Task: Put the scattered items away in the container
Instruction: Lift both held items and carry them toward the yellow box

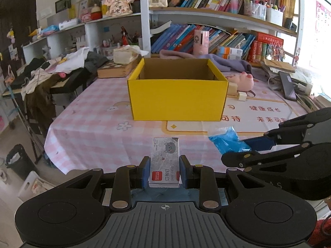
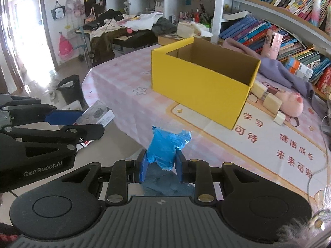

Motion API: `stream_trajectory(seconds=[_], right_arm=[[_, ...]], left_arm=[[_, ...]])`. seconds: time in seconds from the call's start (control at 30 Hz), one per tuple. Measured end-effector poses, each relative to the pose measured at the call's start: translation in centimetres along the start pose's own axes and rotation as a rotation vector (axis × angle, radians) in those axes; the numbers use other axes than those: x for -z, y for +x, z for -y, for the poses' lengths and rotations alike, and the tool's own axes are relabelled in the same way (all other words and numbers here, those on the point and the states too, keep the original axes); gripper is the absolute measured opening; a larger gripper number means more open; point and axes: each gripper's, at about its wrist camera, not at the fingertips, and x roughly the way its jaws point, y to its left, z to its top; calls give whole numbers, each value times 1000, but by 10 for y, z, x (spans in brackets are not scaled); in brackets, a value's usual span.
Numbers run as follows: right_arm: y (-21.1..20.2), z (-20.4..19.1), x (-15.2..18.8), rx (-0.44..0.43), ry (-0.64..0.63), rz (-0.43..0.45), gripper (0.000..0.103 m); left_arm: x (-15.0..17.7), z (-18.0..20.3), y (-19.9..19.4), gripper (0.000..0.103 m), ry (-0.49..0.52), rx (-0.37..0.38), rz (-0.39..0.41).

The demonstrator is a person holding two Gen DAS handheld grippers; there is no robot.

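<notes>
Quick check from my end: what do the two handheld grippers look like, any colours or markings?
Both match: the left gripper and right gripper have black linkage arms with brass-coloured pivots, blue fingers, and a ribbed grey base. White GenRobot.AI lettering marks the left one's side.

Box on table, staple box before it, bag rightward

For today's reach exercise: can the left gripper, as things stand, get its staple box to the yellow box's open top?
Probably yes. The left gripper is shut on the staple box, and only bare tablecloth lies before the yellow box.
</notes>
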Motion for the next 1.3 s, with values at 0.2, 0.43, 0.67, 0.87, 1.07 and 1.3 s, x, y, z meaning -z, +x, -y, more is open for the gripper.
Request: stream_trajectory(seconds=[0.2, 0.43, 0.67, 0.87, 1.07, 1.3], right_arm=[[4, -3, -9, 1, -10, 5, 26], [14, 2, -22, 2, -7, 15, 26], [25, 9, -42, 7, -11, 32, 26], [32, 22, -63, 25, -13, 58, 26], [37, 43, -93, 46, -14, 106, 26], [51, 75, -125, 67, -11, 130, 26]], left_arm=[[-7, -6, 6, 28, 1, 3, 14], [-17, -12, 16, 28, 11, 8, 22], [-35, -19, 32, 28, 20, 18, 37], [-58, -24, 46, 28, 34, 34, 70], [-88, -22, 62, 28, 57, 50, 110], [-126, -15, 89, 28, 77, 55, 146]])
